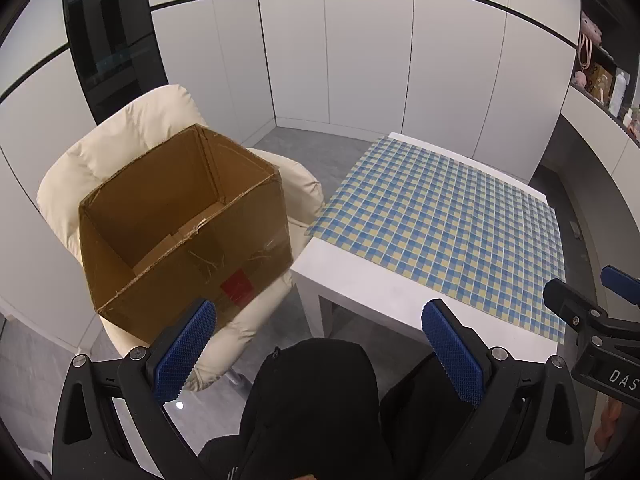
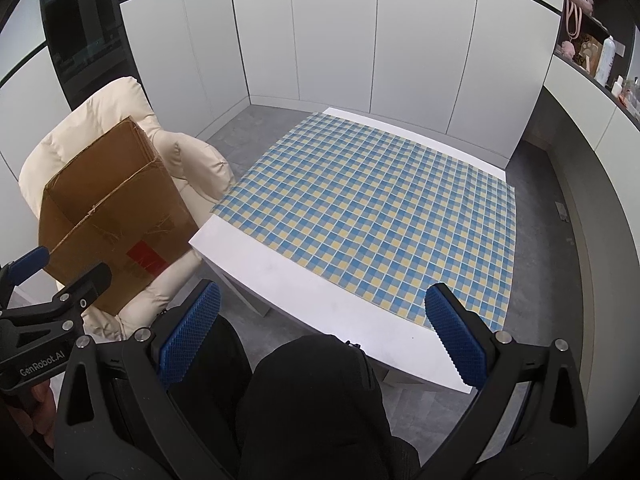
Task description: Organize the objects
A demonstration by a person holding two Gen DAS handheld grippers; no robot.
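An open brown cardboard box point(image 1: 184, 224) point(image 2: 112, 220) stands tilted on a cream padded armchair point(image 1: 132, 136) point(image 2: 100, 120) left of the table; its inside shows only a loose cardboard flap. A white table point(image 1: 380, 288) point(image 2: 288, 276) carries a blue and yellow checked cloth point(image 1: 444, 220) point(image 2: 368, 208). My left gripper point(image 1: 320, 352) hangs open over a person's dark-clad knee, near the box's front corner. My right gripper point(image 2: 320, 332) is open above the table's near edge, nothing between its fingers. Each gripper shows at the edge of the other's view.
A person's knees in black trousers point(image 1: 316, 400) point(image 2: 316, 400) fill the foreground. White cabinet panels point(image 1: 360, 60) line the back wall. A dark glass panel point(image 1: 108, 40) stands behind the chair. Shelves at the right point(image 2: 592, 52) hold bags and bottles. Grey floor point(image 2: 256, 128) surrounds the table.
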